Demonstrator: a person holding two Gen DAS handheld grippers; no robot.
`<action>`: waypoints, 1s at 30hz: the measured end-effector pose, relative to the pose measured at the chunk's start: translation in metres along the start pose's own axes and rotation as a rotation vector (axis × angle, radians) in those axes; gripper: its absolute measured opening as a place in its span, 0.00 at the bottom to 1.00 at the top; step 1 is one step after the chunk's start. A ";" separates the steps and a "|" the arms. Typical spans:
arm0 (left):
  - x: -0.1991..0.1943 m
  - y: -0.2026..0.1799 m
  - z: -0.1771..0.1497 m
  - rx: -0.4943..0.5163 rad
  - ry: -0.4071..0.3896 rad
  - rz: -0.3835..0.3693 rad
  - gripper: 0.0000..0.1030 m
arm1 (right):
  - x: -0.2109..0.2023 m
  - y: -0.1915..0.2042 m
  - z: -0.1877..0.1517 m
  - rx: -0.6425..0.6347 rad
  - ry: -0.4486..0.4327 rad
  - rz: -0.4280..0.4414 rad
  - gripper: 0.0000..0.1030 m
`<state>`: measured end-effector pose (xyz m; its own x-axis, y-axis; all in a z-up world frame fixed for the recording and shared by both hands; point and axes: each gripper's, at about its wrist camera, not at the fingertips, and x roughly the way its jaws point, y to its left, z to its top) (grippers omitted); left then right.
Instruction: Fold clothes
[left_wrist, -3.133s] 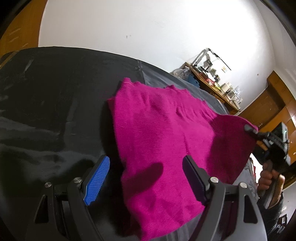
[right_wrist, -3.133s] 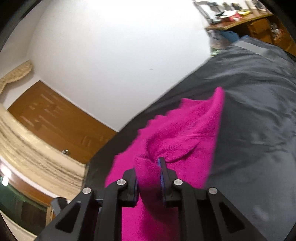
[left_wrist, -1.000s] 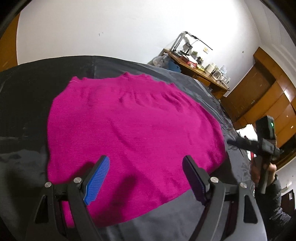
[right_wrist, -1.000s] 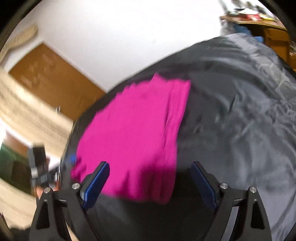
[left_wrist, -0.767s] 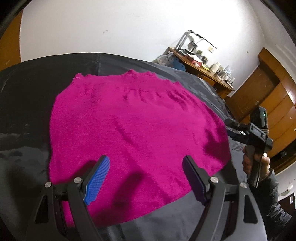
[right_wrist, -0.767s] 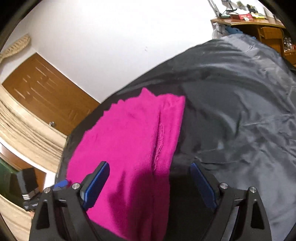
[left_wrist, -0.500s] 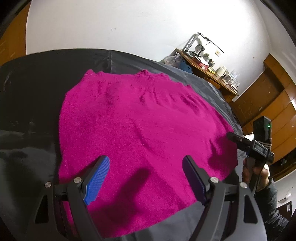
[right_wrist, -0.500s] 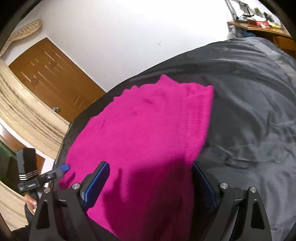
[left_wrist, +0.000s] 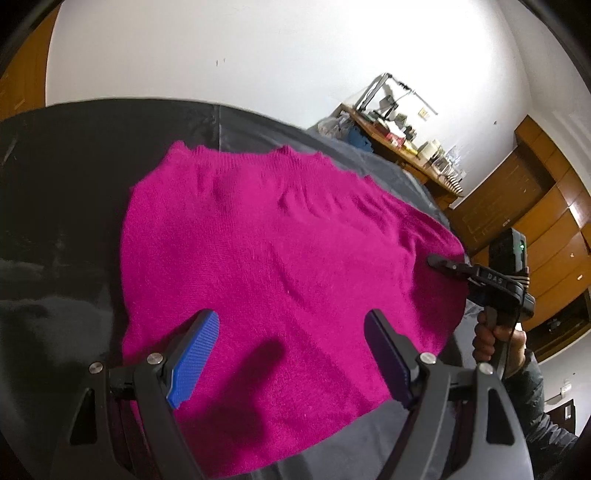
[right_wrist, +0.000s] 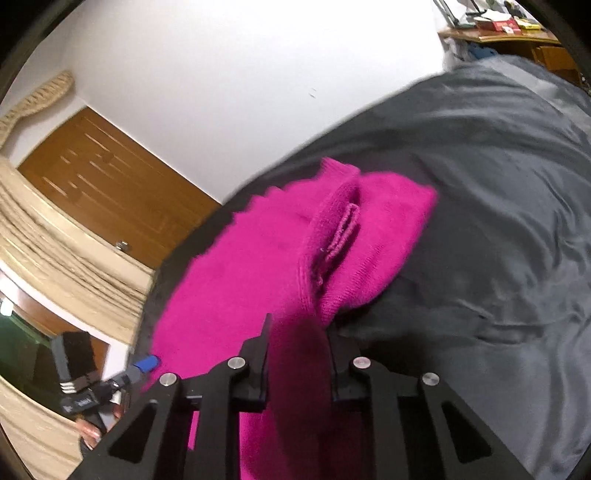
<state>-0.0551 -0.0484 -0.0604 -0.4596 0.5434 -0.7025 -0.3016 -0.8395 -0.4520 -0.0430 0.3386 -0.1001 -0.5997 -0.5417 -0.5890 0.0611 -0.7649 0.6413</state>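
Note:
A magenta knit sweater (left_wrist: 277, 258) lies spread on a dark grey bed cover (left_wrist: 55, 184). My left gripper (left_wrist: 291, 343) hangs open over the sweater's near edge, its blue pads (left_wrist: 192, 354) apart with nothing pinched between them. In the right wrist view, my right gripper (right_wrist: 299, 332) has its jaws closing on the sweater's (right_wrist: 240, 266) side edge. The knit is bunched between them and pulled up into a ridge. From the left wrist view, the right gripper (left_wrist: 443, 264) sits at the sweater's far right edge, held by a hand (left_wrist: 495, 339).
The bed cover (right_wrist: 498, 221) stretches wide to the right of the sweater. A cluttered wooden desk (left_wrist: 399, 136) and brown wardrobe (left_wrist: 535, 221) stand beyond the bed. A wooden door (right_wrist: 110, 177) and beige curtain (right_wrist: 55, 258) are at the other side.
The right gripper's jaws went from wide apart to pinched on the sweater's edge, which now rises in a fold. The left gripper stays open over the near edge.

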 end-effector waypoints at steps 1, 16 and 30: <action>-0.006 0.001 0.001 -0.001 -0.013 -0.002 0.81 | 0.001 0.009 0.002 -0.006 -0.010 0.011 0.22; -0.068 0.078 -0.014 -0.150 -0.147 0.030 0.81 | 0.109 0.240 -0.034 -0.518 0.068 0.009 0.22; -0.074 0.127 -0.030 -0.243 -0.144 -0.003 0.81 | 0.127 0.265 -0.087 -0.643 0.225 0.181 0.72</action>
<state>-0.0344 -0.1953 -0.0826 -0.5779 0.5267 -0.6233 -0.1021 -0.8045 -0.5851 -0.0335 0.0369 -0.0476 -0.3606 -0.6857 -0.6323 0.6454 -0.6728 0.3616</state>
